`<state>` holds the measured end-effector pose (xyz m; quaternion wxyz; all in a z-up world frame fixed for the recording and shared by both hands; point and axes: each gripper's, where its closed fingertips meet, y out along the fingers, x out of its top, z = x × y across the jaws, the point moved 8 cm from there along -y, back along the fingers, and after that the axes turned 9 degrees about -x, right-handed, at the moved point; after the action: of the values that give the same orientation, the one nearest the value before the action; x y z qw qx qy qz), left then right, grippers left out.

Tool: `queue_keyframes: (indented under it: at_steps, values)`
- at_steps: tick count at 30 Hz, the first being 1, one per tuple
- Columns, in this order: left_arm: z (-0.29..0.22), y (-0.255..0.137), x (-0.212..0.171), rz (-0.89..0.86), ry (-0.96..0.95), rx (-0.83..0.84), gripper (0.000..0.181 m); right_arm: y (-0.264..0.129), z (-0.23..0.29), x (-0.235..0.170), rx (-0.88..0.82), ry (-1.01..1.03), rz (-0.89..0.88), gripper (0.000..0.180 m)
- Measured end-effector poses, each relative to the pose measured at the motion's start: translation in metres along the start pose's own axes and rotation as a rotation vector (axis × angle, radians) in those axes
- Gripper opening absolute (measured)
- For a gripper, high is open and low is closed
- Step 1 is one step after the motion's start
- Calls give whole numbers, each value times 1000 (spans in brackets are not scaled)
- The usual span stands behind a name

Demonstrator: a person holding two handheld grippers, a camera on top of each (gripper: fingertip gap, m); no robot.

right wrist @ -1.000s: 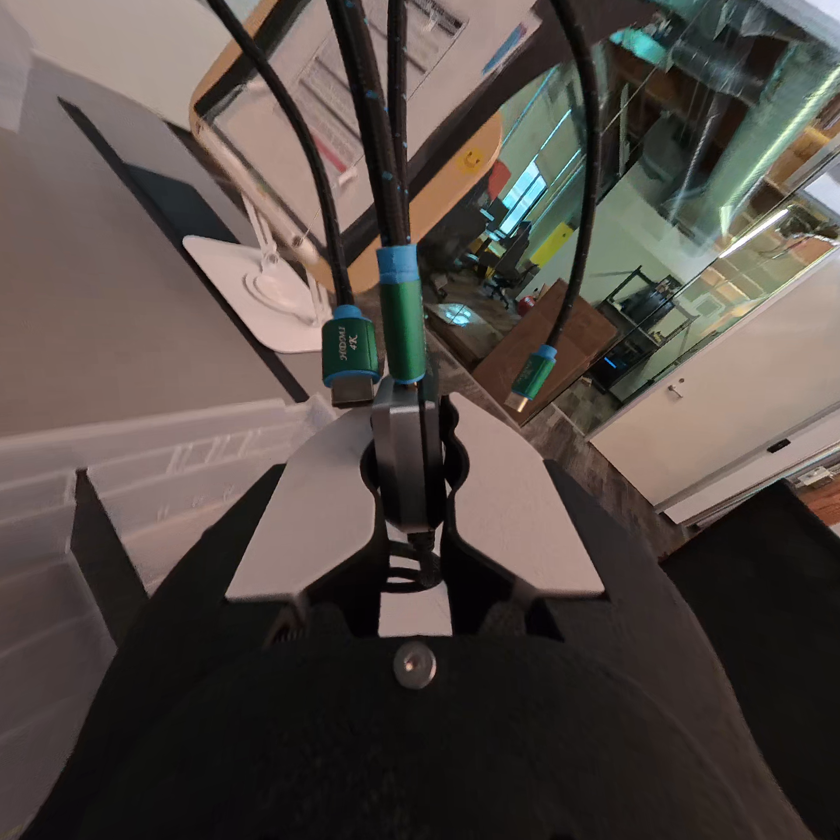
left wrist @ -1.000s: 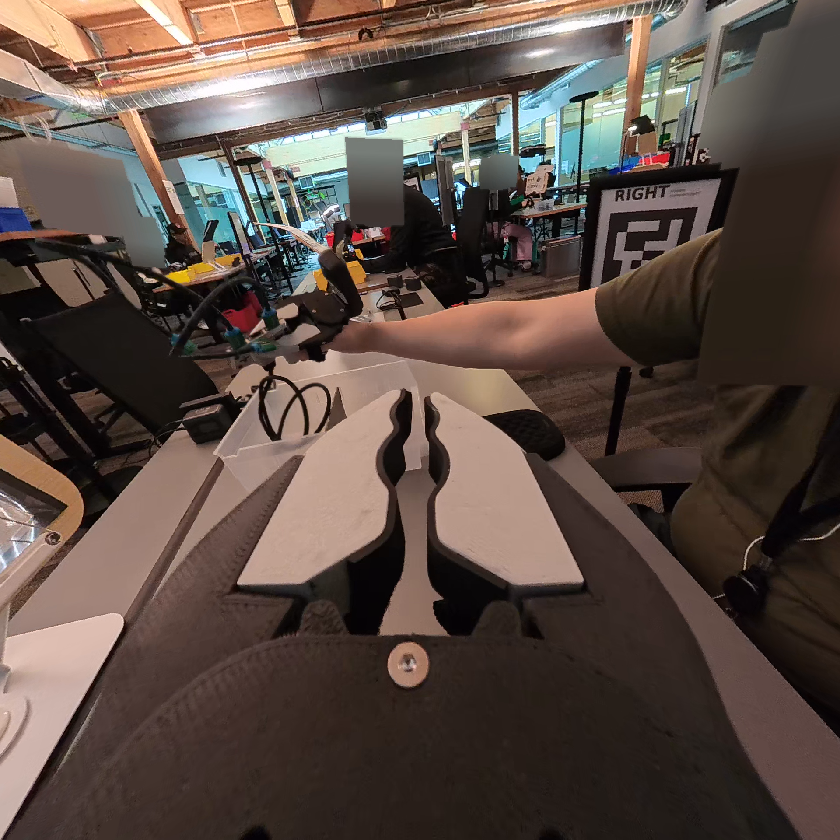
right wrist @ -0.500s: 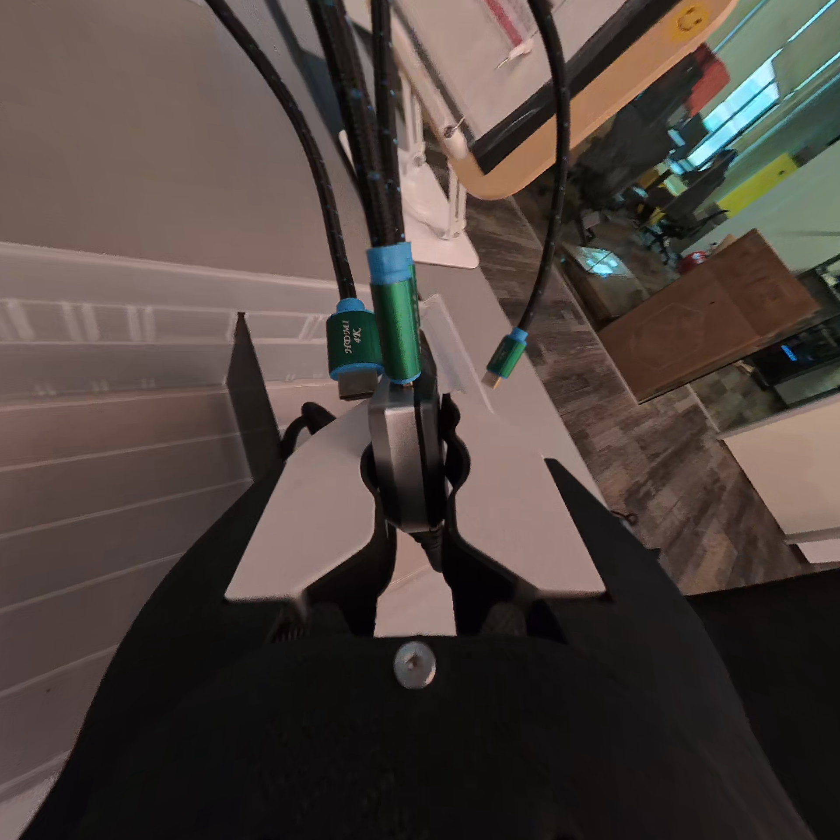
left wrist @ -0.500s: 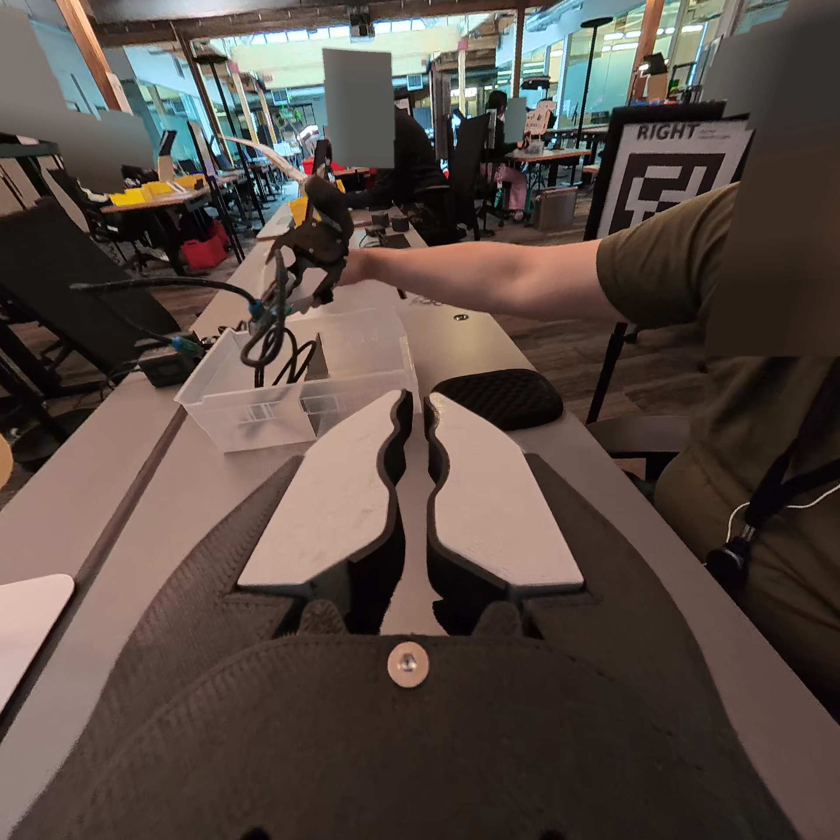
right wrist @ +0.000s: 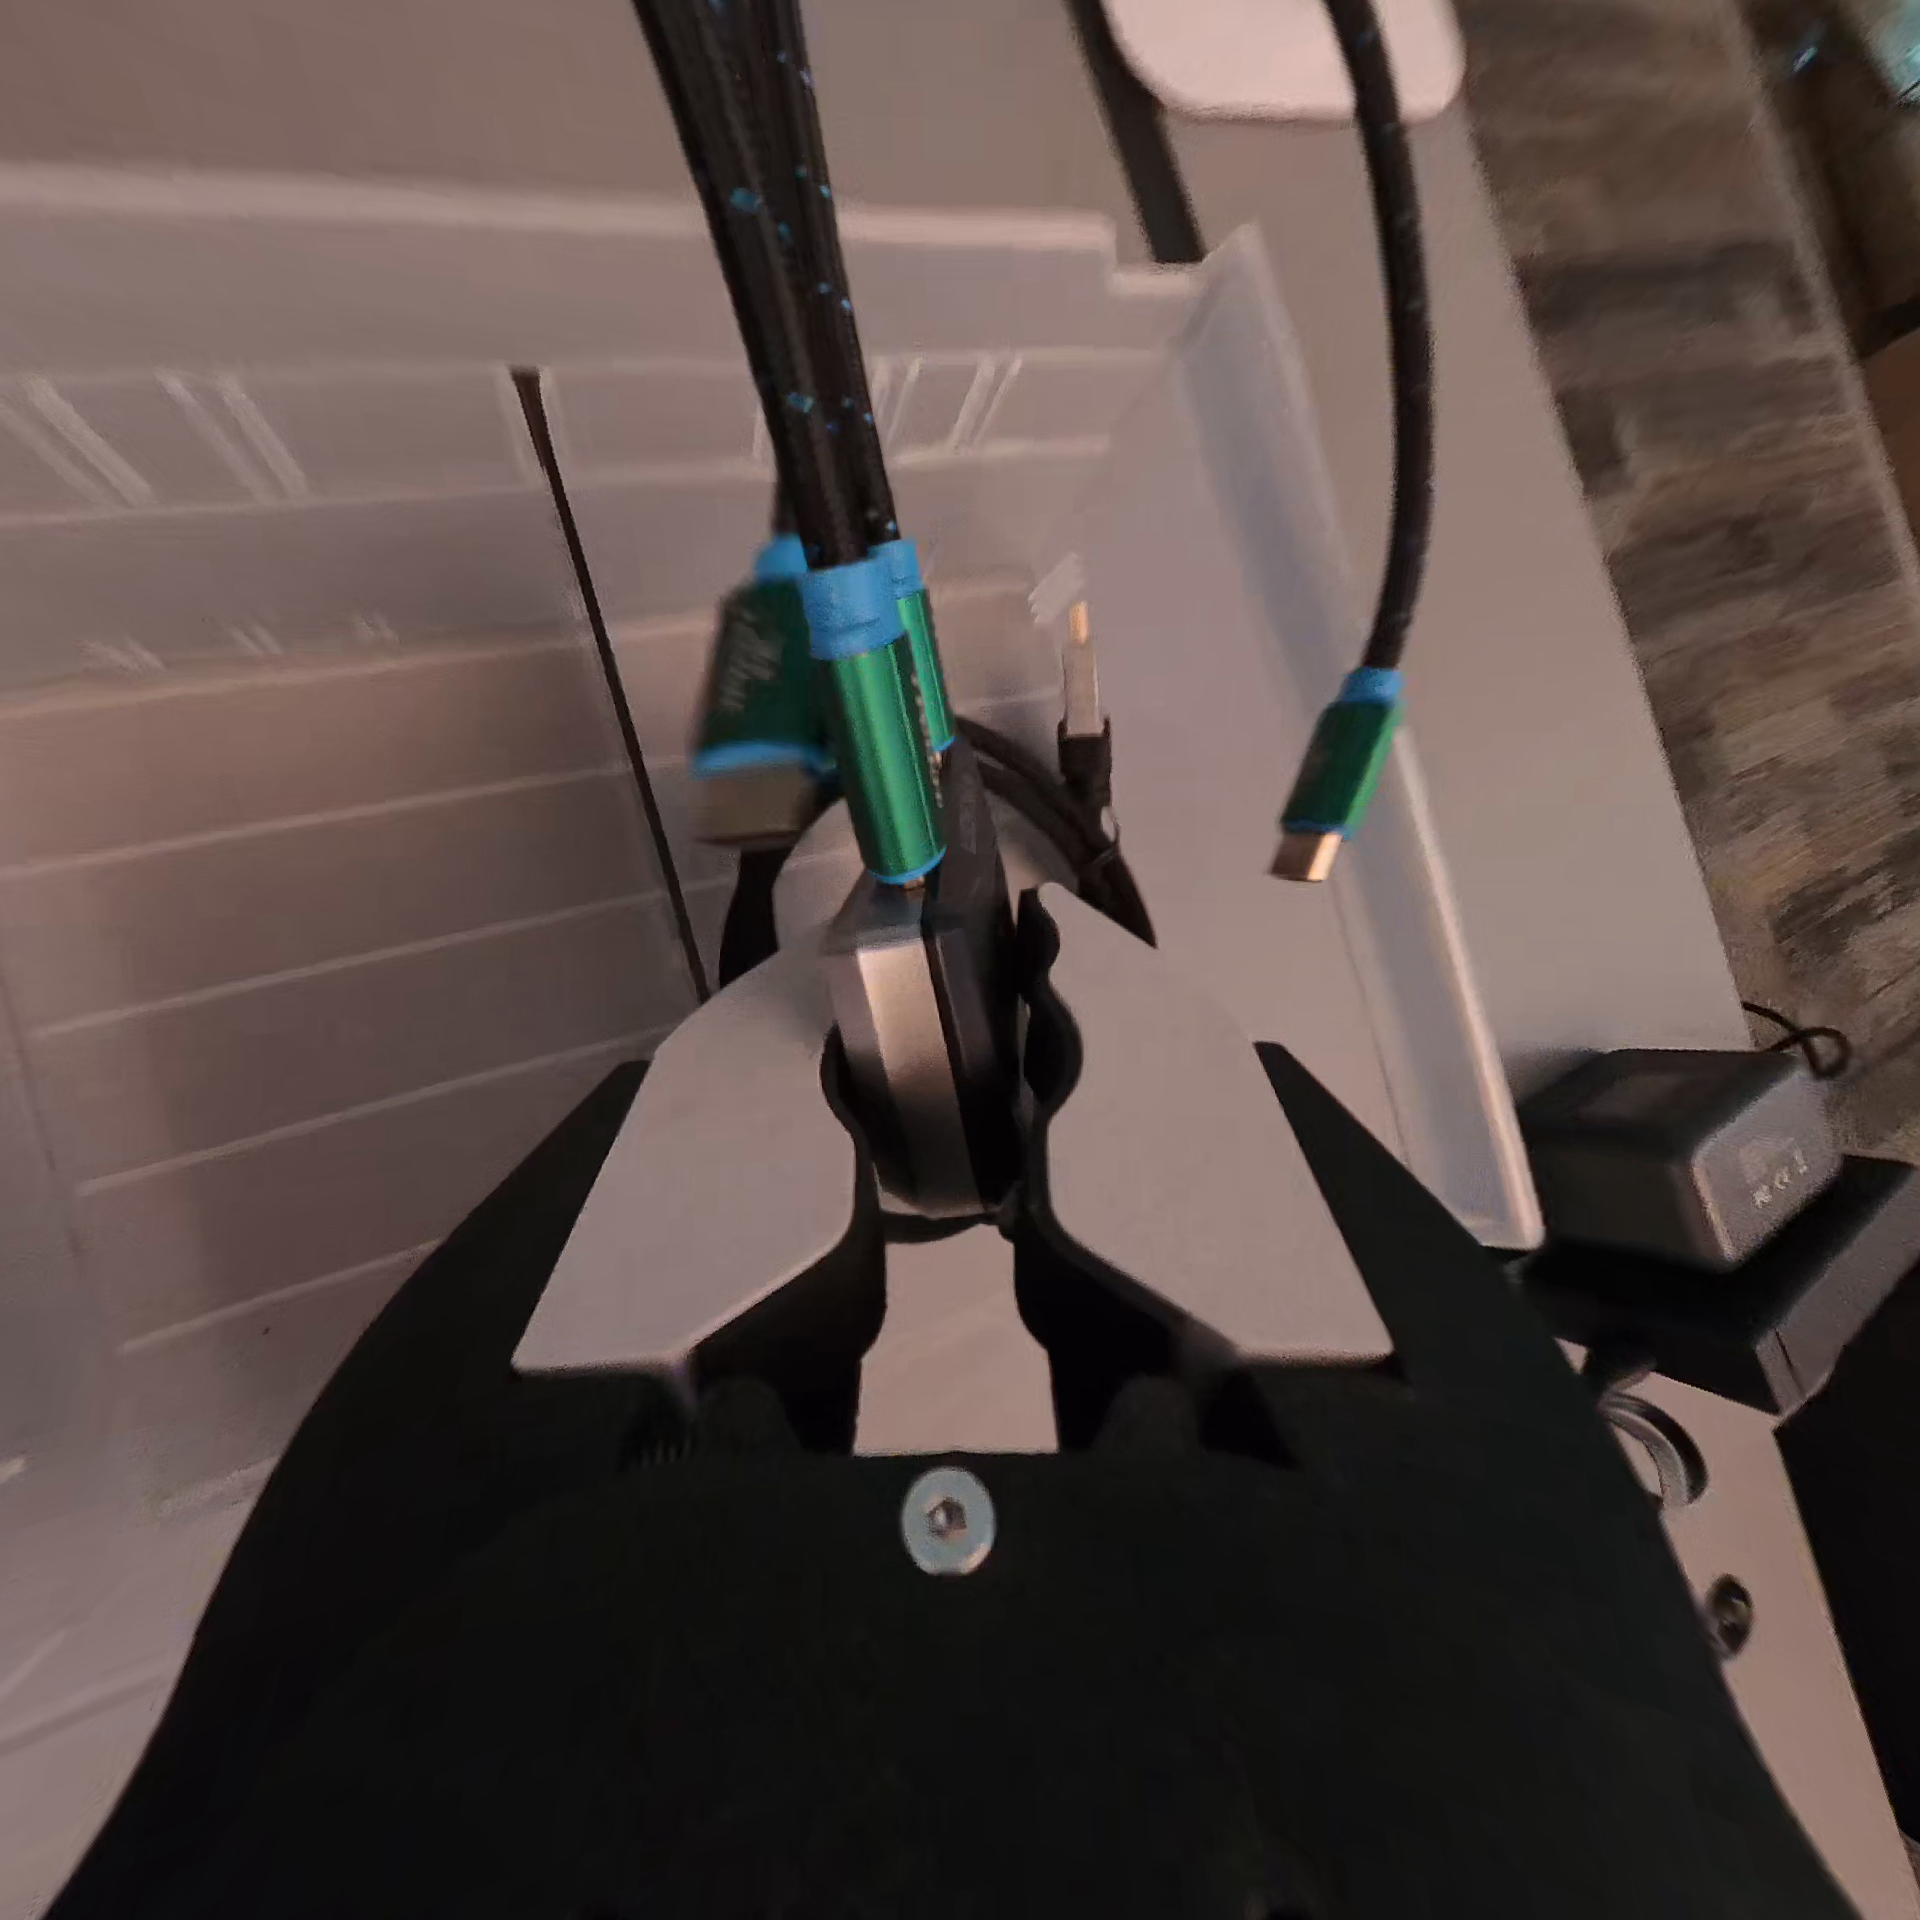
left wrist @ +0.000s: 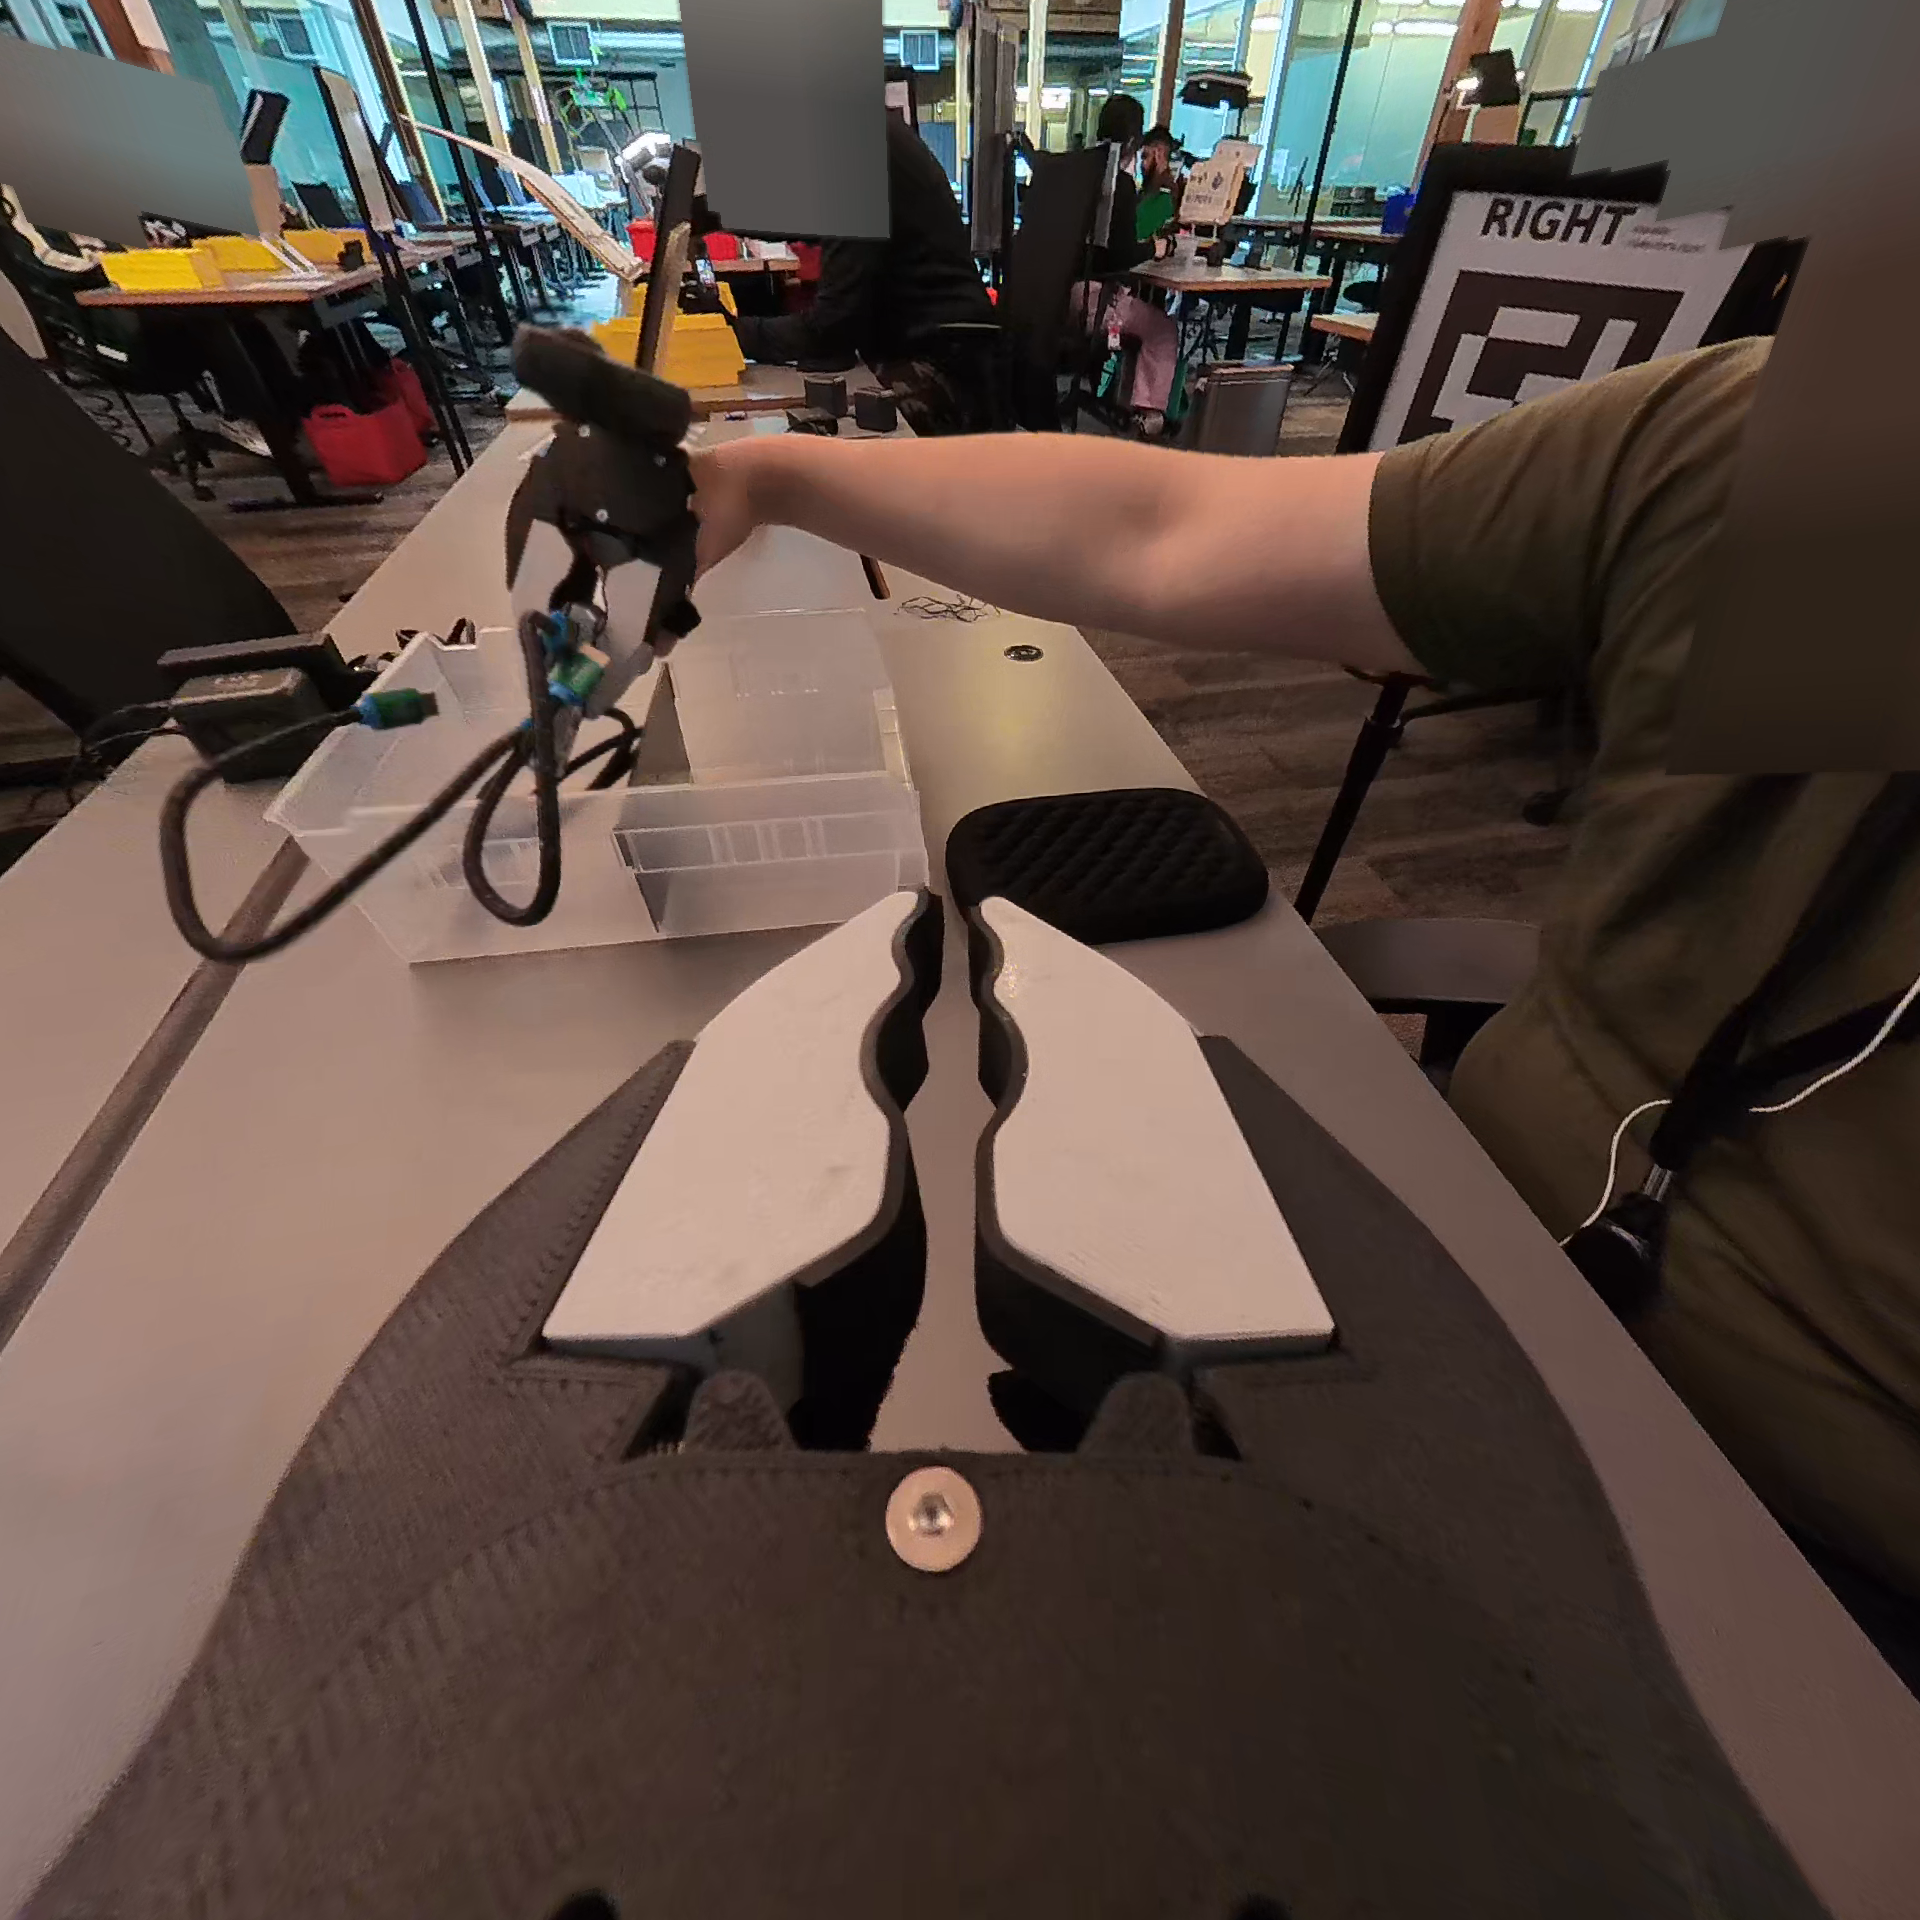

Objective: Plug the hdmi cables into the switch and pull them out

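The person's bare arm (left wrist: 1039, 520) reaches straight out over the grey bench (left wrist: 312, 1143), tipping the right hand-held gripper (right wrist: 935, 966) down over a clear plastic bin (left wrist: 769, 831). Its two fingers are squeezed tight on the grey switch (right wrist: 894, 1081). Green and blue hdmi cables (right wrist: 883, 758) hang from the switch; one plug (right wrist: 1335, 784) dangles free. The left hand-held gripper (left wrist: 951, 920) is low over the bench, fingers almost together, holding nothing. A black and white sign (left wrist: 1558, 312) with printed writing stands behind the arm.

A black-and-white sign (left wrist: 1558, 312) at two o'clock bears print; green cable plugs (right wrist: 758, 686) and a black adapter (right wrist: 1704, 1153) carry markings.
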<state>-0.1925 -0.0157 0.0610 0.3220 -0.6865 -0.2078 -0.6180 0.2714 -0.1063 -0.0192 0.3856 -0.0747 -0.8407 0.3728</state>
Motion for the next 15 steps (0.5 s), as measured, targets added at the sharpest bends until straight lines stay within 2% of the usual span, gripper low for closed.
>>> queue_keyframes:
  at_steps: [3,6,9,15]
  values:
    - [0,0,0,0,-4,-2,4,13,3,0,30,-31,91,28]
    - [-2,-1,1,-1,2,-1,4,11,3,4,-22,-28,95,30]
    - [-5,-5,5,-9,16,1,4,2,7,10,-45,-12,112,39]
    - [-14,-21,18,-42,59,31,5,-27,18,10,-131,-113,300,55]
